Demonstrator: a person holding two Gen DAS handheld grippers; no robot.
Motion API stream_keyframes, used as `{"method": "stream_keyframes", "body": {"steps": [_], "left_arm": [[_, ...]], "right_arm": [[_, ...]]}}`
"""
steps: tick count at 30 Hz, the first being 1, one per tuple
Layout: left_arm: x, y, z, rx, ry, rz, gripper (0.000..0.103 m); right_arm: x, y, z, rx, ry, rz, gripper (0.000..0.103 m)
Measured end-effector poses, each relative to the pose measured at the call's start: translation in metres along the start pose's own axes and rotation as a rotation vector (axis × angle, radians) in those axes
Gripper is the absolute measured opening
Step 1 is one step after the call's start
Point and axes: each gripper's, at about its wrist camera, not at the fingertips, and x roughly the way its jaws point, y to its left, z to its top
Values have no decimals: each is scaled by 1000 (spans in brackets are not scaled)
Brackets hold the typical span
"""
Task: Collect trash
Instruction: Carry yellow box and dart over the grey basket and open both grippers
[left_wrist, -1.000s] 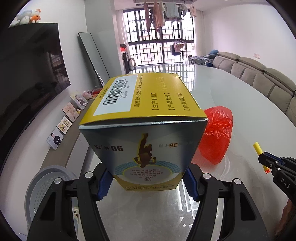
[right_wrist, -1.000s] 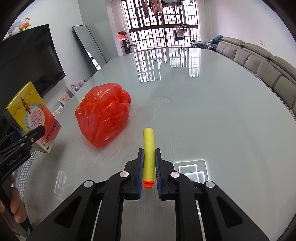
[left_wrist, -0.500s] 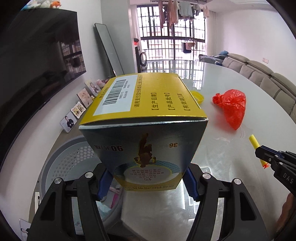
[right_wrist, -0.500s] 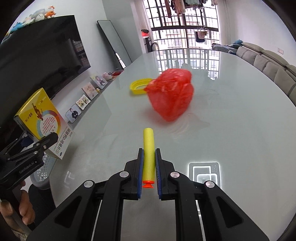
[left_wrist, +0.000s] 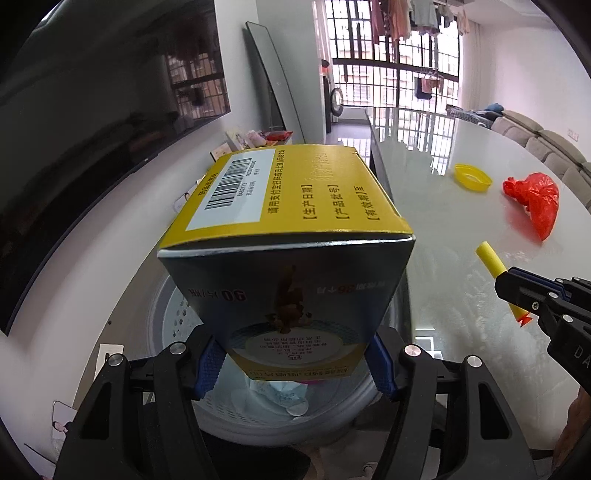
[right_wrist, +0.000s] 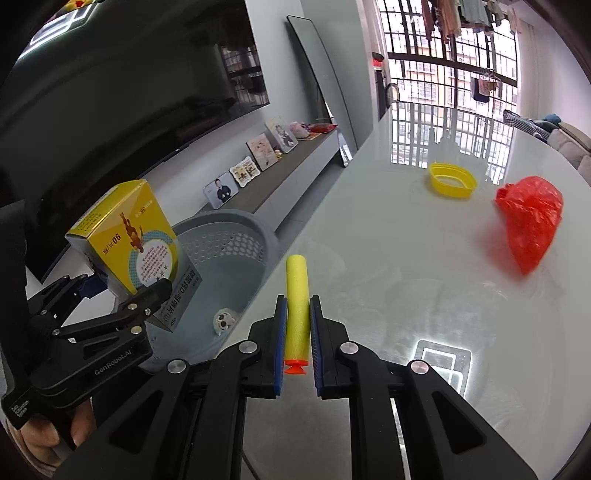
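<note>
My left gripper is shut on a yellow cardboard box and holds it above the grey perforated basket. From the right wrist, the same box hangs over the basket beside the table edge. My right gripper is shut on a yellow foam dart with an orange tip, over the table near its left edge. The dart also shows at the right of the left wrist view. A red plastic bag and a yellow lid lie on the glossy white table.
The basket holds a few scraps, among them a small round item. A low shelf with photo frames, a dark TV and a leaning mirror line the wall at left. A grey sofa runs behind the table.
Both grippers have swung left toward the basket. The box was over the table and is now over the basket; the red bag has slid to the right of both views.
</note>
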Motion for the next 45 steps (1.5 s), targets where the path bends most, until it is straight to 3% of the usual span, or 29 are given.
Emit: {"method": "stream_keyframes", "body": {"steps": [14,25,28,31,45], "left_arm": [[33,44,-10,-70,79,32,64],[43,61,-12,-116,107,31,66],[41,62,-12,-122,100,38,74],[42,65,-11,-129,102,40,77],[28,73,-14,-154,90,62,80]], "right_arm": [[52,64,26,-101,56,92,12],[83,71,43,-107,82,120,12],[82,70,37,-110,80,120,13],[82,70,36,-108,73,118,34],[75,66,33,-103,53,107,36]]}}
